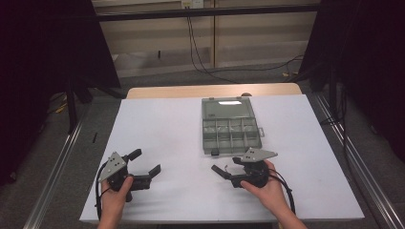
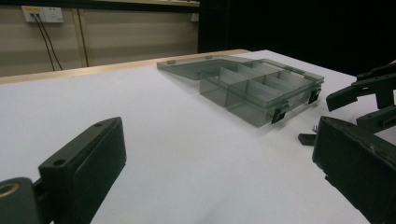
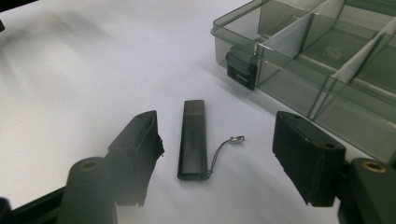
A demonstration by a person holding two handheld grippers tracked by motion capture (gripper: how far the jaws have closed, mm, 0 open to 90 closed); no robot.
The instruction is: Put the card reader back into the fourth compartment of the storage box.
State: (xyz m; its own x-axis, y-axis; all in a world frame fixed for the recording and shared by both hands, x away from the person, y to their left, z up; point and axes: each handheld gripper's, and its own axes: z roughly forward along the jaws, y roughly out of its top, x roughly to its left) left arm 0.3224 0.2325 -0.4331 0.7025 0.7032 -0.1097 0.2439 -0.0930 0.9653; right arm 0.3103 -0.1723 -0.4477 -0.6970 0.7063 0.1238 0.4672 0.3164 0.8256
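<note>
Desk [image 1: 157, 124] covered in white, seen from above my hands. My right claw [image 3: 215, 158] hangs low over a black USB stick [image 3: 192, 140], its jaws spread on either side of the stick without touching it. The stick lies flat on the desk, a thin cord at its near end, just beside the latch of an open grey compartment box [image 1: 231, 136]. My left claw [image 1: 145, 164] rests well to the left, jaws wide apart and holding nothing.
</note>
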